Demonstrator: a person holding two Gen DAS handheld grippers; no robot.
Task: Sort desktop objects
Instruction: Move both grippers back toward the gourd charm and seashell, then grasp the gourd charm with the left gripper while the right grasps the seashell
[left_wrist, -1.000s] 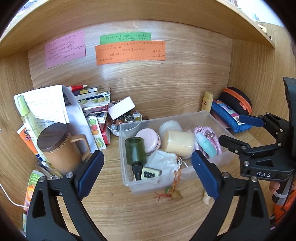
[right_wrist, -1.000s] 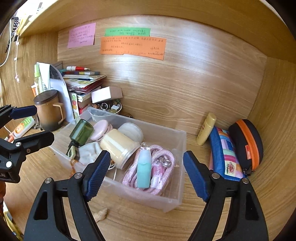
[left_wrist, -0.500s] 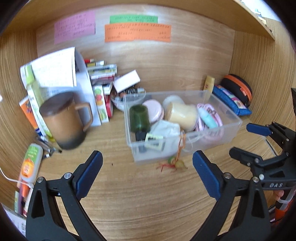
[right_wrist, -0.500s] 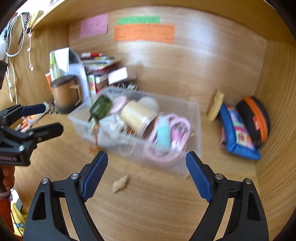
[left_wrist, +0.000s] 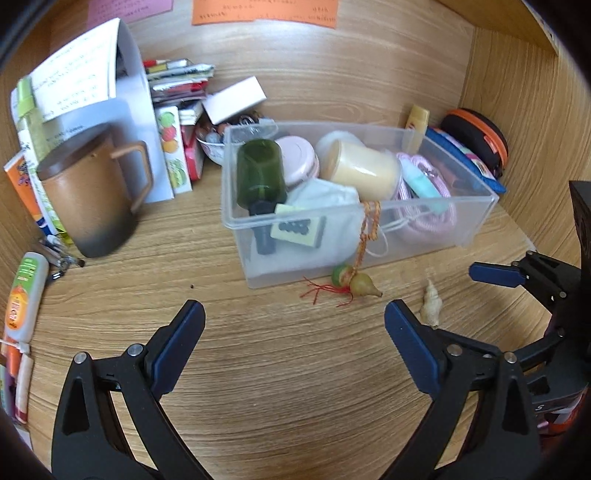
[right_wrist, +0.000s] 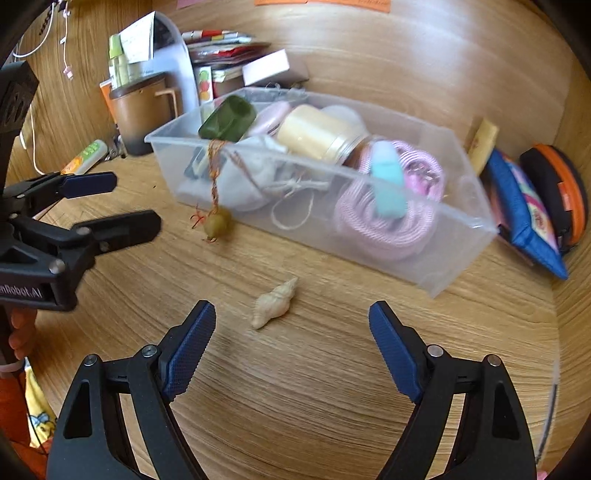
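A clear plastic storage box stood on the wooden desk. Inside it lay a dark green glass bottle on its side, a pale yellow jar, a round pink case, a coiled pink cord and a white cloth pouch. A small beige seashell lay on the desk just in front of the box, and a green gourd charm on an orange string hung over its front wall.

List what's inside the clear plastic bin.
In the clear bin: green bottle, pink round case, cream jar, white pouch, pink coiled cord, teal item, a tag card. Whatever lies beneath these is covered.
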